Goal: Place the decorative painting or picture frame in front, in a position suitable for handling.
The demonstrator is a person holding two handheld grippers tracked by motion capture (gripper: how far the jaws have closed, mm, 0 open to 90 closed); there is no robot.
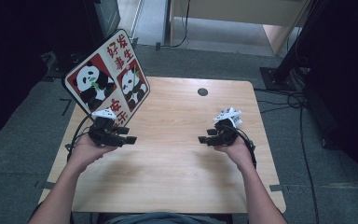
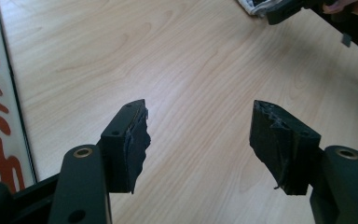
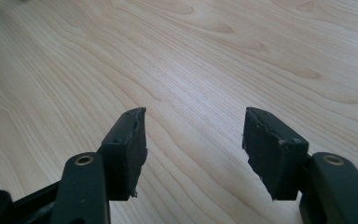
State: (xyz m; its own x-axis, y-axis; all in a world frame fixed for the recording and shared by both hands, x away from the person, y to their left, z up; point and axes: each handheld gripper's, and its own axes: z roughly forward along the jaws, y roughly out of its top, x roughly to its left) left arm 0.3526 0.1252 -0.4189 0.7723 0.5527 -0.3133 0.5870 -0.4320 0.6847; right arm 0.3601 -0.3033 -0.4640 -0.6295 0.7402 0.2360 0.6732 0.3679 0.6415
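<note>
At the worktop's (image 1: 168,168) far left corner, a panda board (image 1: 107,77) standing tilted, overhanging the left edge, with red characters and two panda pictures on its face; its white rim and red print seen again at the left border of the left gripper view (image 2: 0,93); just in front of it, near the left edge, the left gripper (image 1: 130,139) held in a hand (image 1: 86,150), pointing toward the middle, jaws spread wide over bare wood with nothing between them (image 2: 198,144); well apart, toward the right edge, the right gripper (image 1: 201,139) held in the other hand (image 1: 237,151), facing the left one; jaws likewise wide and empty above the wood (image 3: 193,149); a dark round hole (image 1: 203,92) near the far edge.
</note>
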